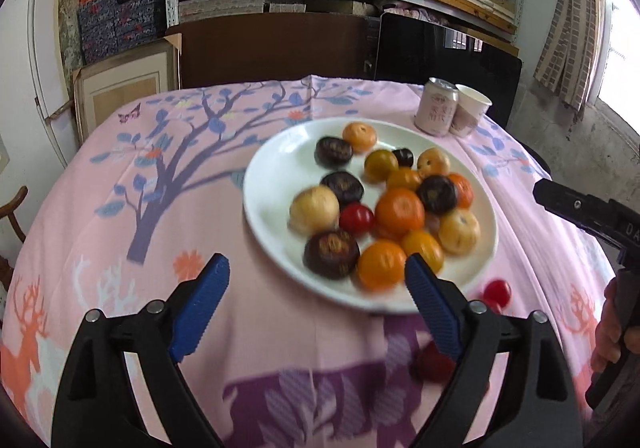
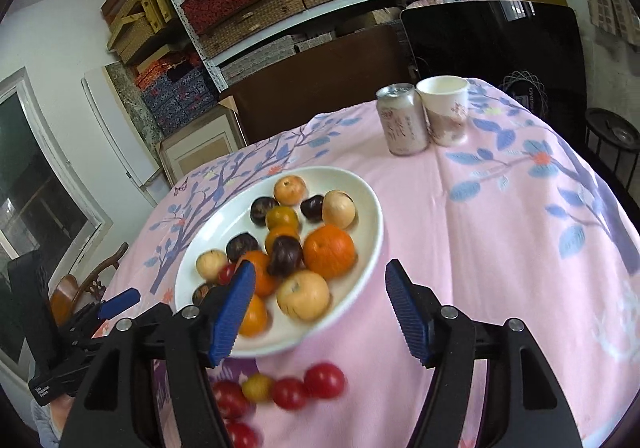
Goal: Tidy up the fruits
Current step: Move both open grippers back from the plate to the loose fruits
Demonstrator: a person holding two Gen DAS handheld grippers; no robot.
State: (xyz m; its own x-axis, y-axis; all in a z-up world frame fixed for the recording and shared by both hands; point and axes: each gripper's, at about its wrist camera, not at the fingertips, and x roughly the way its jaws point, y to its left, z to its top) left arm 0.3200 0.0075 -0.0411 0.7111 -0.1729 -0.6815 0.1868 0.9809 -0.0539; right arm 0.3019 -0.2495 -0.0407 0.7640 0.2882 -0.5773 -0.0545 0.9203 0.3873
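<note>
Both grippers, left [image 1: 316, 288] and right [image 2: 320, 296], gape wide, empty; mid-frame, white plate [image 2: 366, 232] holds oranges, dark fruits, pale apples; cherry tomatoes [image 2: 324, 380] lie loose below.

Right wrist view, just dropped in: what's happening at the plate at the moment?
A person holds a gripper in each hand above a white plate heaped with mixed fruit. The right gripper is open and empty over the plate's near rim; the left gripper is open and empty too. A few small tomatoes and one small yellow fruit lie loose on the pink tablecloth in front of the plate. A can and paper cup stand behind.
</note>
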